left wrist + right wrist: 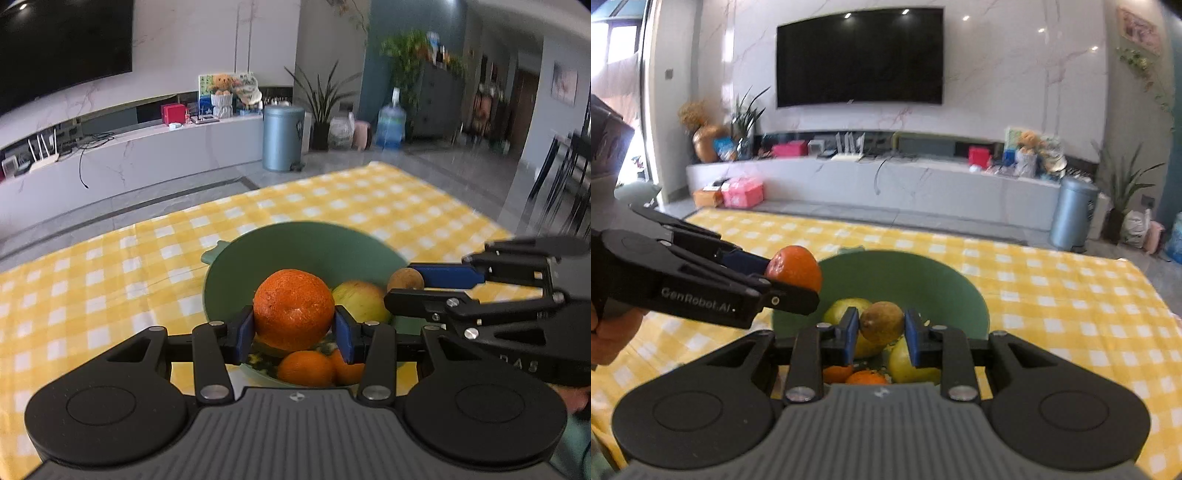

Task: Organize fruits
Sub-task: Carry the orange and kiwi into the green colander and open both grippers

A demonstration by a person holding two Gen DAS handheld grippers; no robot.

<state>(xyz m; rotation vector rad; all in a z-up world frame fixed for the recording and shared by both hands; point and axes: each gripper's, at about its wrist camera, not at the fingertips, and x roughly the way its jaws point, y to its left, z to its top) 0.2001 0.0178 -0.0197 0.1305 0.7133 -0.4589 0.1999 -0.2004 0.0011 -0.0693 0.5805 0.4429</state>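
Observation:
My left gripper (294,328) is shut on a large orange (293,308), held above a green bowl (258,254) on the yellow checked tablecloth. The same orange (794,267) shows at the left of the right wrist view, in the left gripper (792,275). My right gripper (881,330) is shut on a small brown kiwi (881,321), also over the bowl (923,280). In the left wrist view the right gripper (402,286) comes in from the right with the kiwi (404,280) at its tips. Inside the bowl lie a yellow-green apple (360,299), smaller oranges (306,369) and another yellow-green fruit (905,365).
The tablecloth (92,288) covers the table around the bowl. Beyond the table's far edge stand a long white TV cabinet (886,184), a blue-grey bin (282,138) and potted plants. A hand (613,332) holds the left gripper's handle.

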